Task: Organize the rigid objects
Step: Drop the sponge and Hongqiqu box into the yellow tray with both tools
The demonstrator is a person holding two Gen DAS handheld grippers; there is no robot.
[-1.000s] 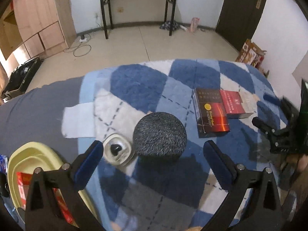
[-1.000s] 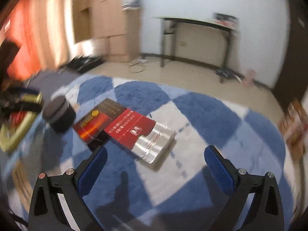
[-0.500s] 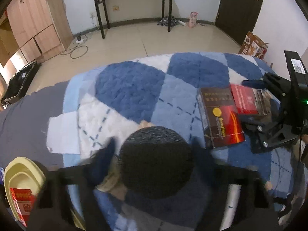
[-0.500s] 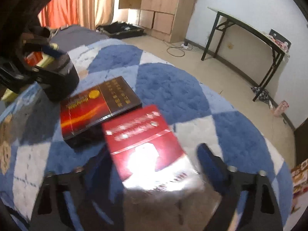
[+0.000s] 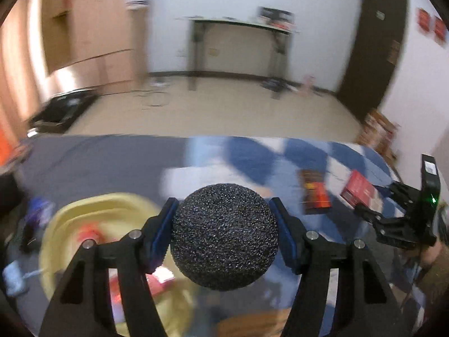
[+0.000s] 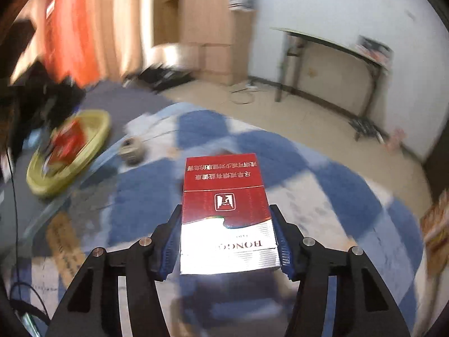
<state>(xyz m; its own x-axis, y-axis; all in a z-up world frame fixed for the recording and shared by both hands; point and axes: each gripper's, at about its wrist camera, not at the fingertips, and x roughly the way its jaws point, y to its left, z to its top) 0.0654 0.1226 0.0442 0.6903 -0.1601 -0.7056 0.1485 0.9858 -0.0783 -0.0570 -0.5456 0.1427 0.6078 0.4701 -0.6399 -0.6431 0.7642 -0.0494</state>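
Observation:
My left gripper (image 5: 223,205) is shut on a dark speckled round object (image 5: 224,241) and holds it in the air, above the near edge of a yellow basin (image 5: 84,210). In the right wrist view my right gripper (image 6: 226,210) has a red and silver box (image 6: 224,196) between its blue pads. Its jaws are closing and the pads press on the box's sides, holding it above the blanket. The left wrist view shows that same red box (image 5: 359,189) at the far right, with a dark red box (image 5: 314,196) lying beside it on the blanket.
A blue and white checked blanket (image 6: 308,182) covers the surface. The yellow basin (image 6: 92,140) at the left holds a red packet (image 6: 67,140). A small round tin (image 6: 132,148) lies near it. A brown flat item (image 6: 64,247) lies at the near left.
Both grippers were open a second ago. The left one closed on the round object and lifted it toward the basin. The right one closed on the red box and raised it.

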